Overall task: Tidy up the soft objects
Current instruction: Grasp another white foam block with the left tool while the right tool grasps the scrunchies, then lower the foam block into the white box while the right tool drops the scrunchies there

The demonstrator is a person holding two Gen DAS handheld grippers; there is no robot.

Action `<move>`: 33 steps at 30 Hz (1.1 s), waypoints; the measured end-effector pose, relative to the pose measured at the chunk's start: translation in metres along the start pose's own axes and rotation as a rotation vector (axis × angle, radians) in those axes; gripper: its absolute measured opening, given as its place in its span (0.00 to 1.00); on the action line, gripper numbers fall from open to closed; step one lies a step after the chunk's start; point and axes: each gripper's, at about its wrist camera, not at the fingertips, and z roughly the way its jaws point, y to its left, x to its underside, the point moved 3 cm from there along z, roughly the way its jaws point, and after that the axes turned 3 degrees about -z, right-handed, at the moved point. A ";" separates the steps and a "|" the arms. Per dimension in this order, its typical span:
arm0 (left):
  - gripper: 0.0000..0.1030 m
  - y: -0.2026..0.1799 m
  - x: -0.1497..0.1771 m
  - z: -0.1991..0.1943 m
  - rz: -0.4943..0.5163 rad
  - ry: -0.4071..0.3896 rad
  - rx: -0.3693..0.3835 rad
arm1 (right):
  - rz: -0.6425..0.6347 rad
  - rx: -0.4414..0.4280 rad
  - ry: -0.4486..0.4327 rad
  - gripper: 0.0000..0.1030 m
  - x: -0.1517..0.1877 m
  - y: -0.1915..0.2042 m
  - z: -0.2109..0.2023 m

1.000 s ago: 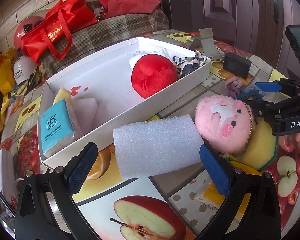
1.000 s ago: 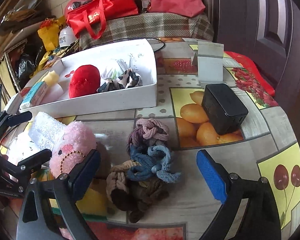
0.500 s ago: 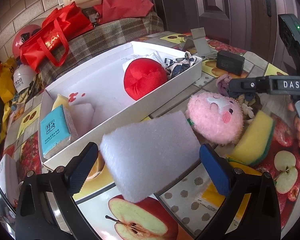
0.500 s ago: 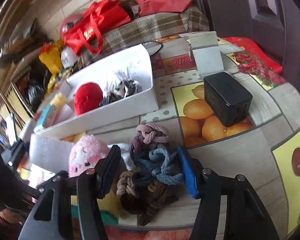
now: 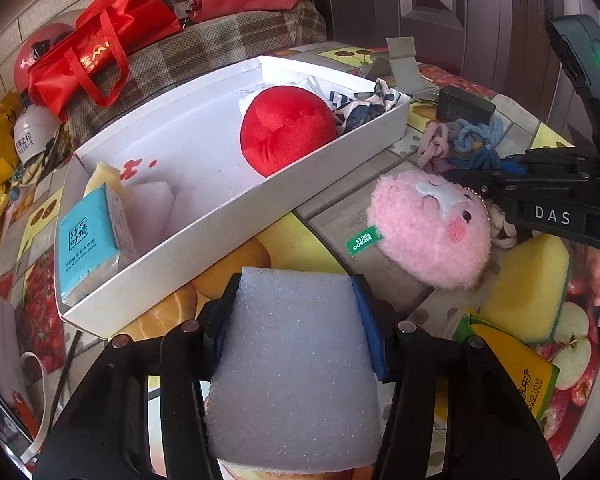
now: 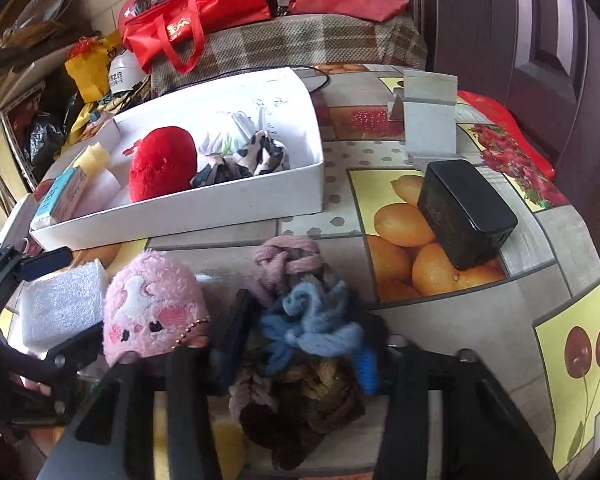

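My left gripper (image 5: 298, 300) is shut on a white foam block (image 5: 296, 368) and holds it over the table, just in front of the white box (image 5: 228, 216). The box holds a red plush (image 5: 286, 128), a patterned cloth (image 5: 360, 106), a blue tissue pack (image 5: 86, 244) and small foam pieces. My right gripper (image 6: 300, 340) is shut on a bundle of knitted scrunchies (image 6: 304, 320), blue, pink and brown. A pink plush (image 6: 152, 304) lies to its left, and shows in the left wrist view (image 5: 428, 232) too. A yellow sponge (image 5: 528, 288) lies beside it.
A black charger block (image 6: 464, 212) and a grey metal stand (image 6: 430, 120) stand on the fruit-print tablecloth to the right. A yellow-green packet (image 5: 512, 372) lies near the left gripper. Red bags (image 6: 188, 28) and a checked cushion sit behind the table.
My left gripper has closed on the foam block, which now stands lengthwise between the fingers. My right gripper has closed on the scrunchie bundle.
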 end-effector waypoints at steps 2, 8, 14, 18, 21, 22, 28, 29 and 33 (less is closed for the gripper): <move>0.50 0.000 0.000 -0.003 -0.001 -0.015 -0.007 | 0.017 -0.018 -0.011 0.13 0.000 -0.004 -0.002; 0.50 0.013 -0.001 -0.024 -0.071 -0.117 -0.035 | 0.093 -0.035 -0.117 0.02 0.001 -0.017 -0.022; 0.50 0.032 -0.002 -0.046 -0.154 -0.233 -0.102 | 0.050 0.082 -0.320 0.02 -0.008 -0.022 -0.053; 0.50 0.050 -0.007 -0.051 -0.201 -0.300 -0.184 | 0.049 0.135 -0.389 0.02 -0.020 -0.036 -0.055; 0.50 0.071 -0.009 -0.050 -0.250 -0.317 -0.227 | 0.039 0.160 -0.422 0.02 -0.029 -0.040 -0.053; 0.50 0.077 -0.010 -0.049 -0.266 -0.316 -0.234 | 0.035 0.163 -0.426 0.02 -0.032 -0.041 -0.051; 0.50 0.094 -0.015 -0.042 -0.309 -0.317 -0.244 | -0.014 0.152 -0.446 0.02 -0.049 -0.030 -0.038; 0.50 0.094 -0.016 -0.042 -0.308 -0.328 -0.251 | -0.022 0.145 -0.448 0.02 -0.053 -0.028 -0.035; 0.50 0.102 -0.022 -0.041 -0.318 -0.365 -0.274 | -0.044 0.107 -0.451 0.02 -0.063 -0.021 -0.025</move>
